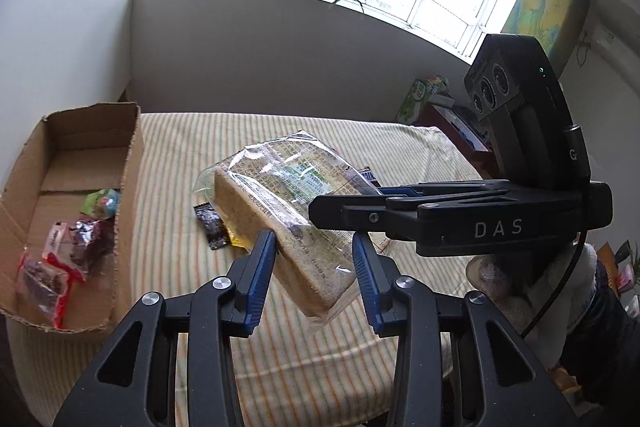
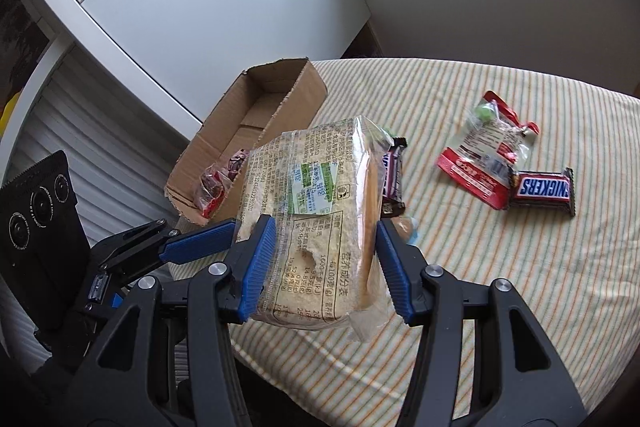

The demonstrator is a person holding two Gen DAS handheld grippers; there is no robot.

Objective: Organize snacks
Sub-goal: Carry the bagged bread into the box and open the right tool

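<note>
Here the right gripper (image 2: 326,263) has its blue-padded jaws clenched on the clear-wrapped loaf of sliced brown bread (image 2: 320,211), lifted above the striped yellow-and-white cloth-covered desk (image 2: 500,287). The left gripper (image 1: 315,261) straddles the near end of the same bread pack (image 1: 280,211); its jaws sit on either side of the loaf, seemingly released, though contact on the left pad cannot be told for certain. In the left wrist view the right gripper (image 1: 340,209) reaches in from the right across the loaf. Left of the bread stands the open brown cardboard box (image 1: 128,179), holding several small red and clear snack packets (image 1: 60,263). Further right on the desk lie a red-and-clear pouch (image 2: 486,159) and, touching it, a brown Snickers bar (image 2: 542,191).
</note>
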